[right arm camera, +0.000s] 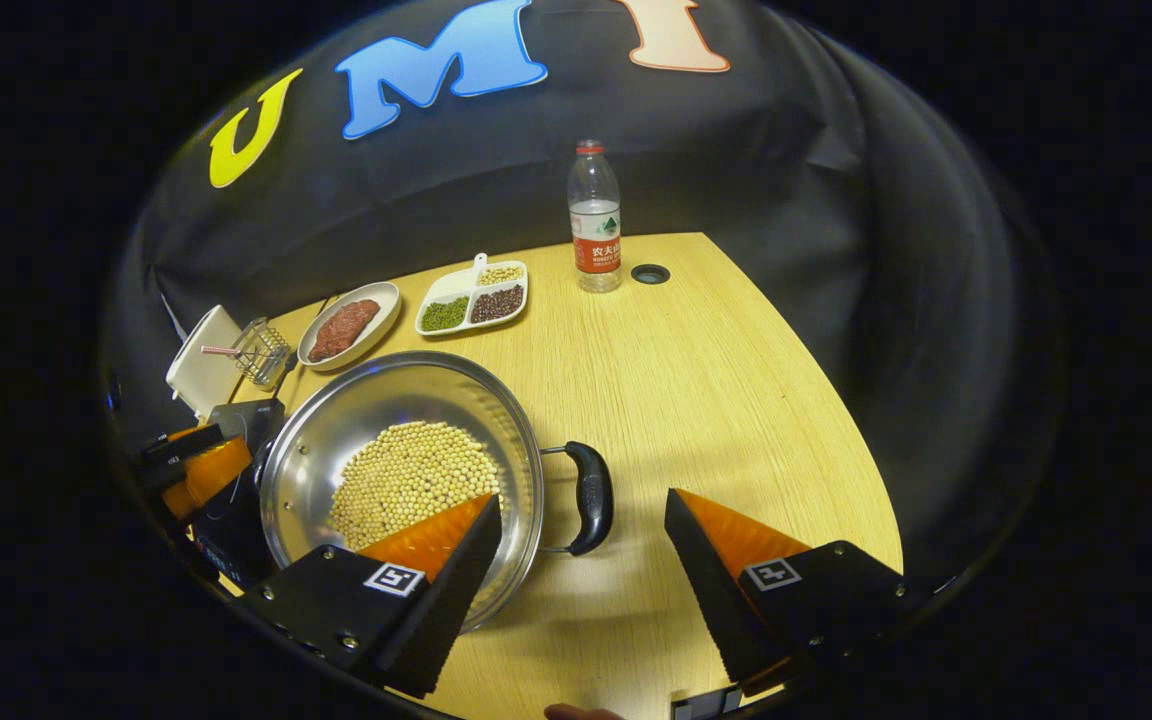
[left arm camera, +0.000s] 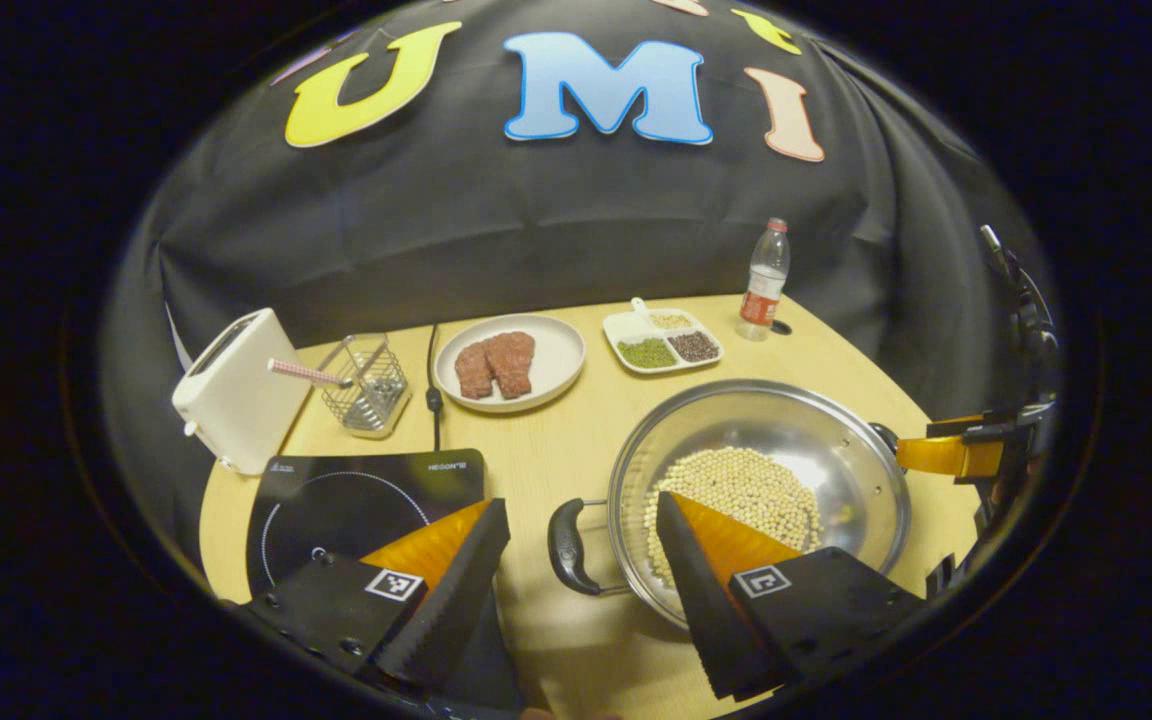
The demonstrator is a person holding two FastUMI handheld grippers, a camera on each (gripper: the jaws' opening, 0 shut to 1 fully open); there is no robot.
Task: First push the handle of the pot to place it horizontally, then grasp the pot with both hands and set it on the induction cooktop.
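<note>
Both grippers spread wide, left gripper [left arm camera: 581, 560] and right gripper [right arm camera: 581, 545] straddling a handle each. Pot [left arm camera: 816, 450] right of cooktop [left arm camera: 356, 500]: stiff, slick steel, loose beans [right arm camera: 416, 480]; lift level.

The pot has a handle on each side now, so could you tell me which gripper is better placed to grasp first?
Neither clearly: the left gripper straddles the pot's left handle, and the right gripper its right handle. Both hang open.

The left claw [left arm camera: 581, 545] gapes wide astride the pot [left arm camera: 758, 490]'s near handle [left arm camera: 568, 546], untouched.
</note>
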